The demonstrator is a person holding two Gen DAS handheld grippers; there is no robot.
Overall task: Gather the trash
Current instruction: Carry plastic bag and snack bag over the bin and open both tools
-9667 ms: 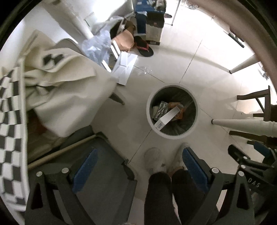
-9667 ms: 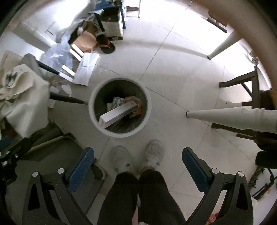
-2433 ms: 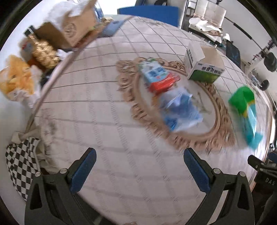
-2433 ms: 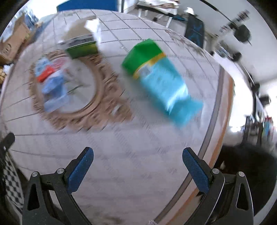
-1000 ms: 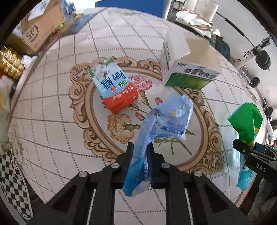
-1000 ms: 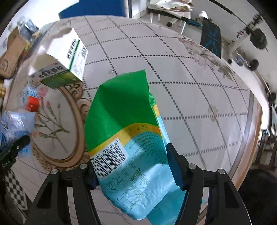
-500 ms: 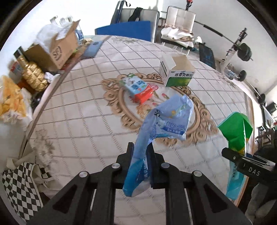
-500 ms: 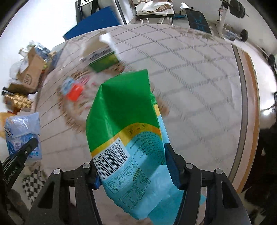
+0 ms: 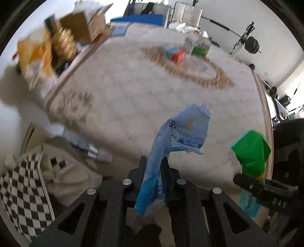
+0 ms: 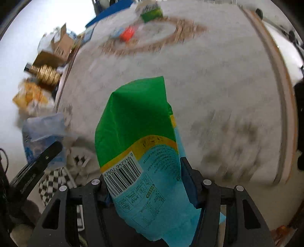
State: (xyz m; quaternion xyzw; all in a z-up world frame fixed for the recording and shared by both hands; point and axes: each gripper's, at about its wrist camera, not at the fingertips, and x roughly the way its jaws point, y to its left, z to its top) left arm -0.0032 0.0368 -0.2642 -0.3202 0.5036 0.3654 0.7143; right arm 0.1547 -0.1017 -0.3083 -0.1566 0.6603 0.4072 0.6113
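My left gripper (image 9: 153, 167) is shut on a crumpled light-blue plastic wrapper (image 9: 182, 133), which sticks up above the near edge of the patterned round table (image 9: 152, 91). My right gripper (image 10: 144, 180) is shut on a green, yellow and cyan snack bag (image 10: 138, 136) with a barcode. In the left wrist view the same snack bag (image 9: 250, 150) hangs at the right. The right wrist view has the blue wrapper (image 10: 41, 133) at its left. A red-and-blue milk carton (image 9: 174, 53) and a green-and-white box (image 9: 199, 46) lie far back on the table. Both views are blurred.
A cardboard box (image 9: 85, 28), gold foil items (image 9: 62, 43) and yellow packets (image 9: 34, 55) are piled left of the table. A checkered cloth (image 9: 20, 186) and a cream bag (image 9: 68, 171) lie at lower left. Chairs (image 9: 188, 13) and a barbell (image 9: 250, 44) stand beyond.
Both grippers have pulled back from the table's middle toward its near edge, each carrying its item. The carton and box now look small and far. The floor-side clutter has come into view.
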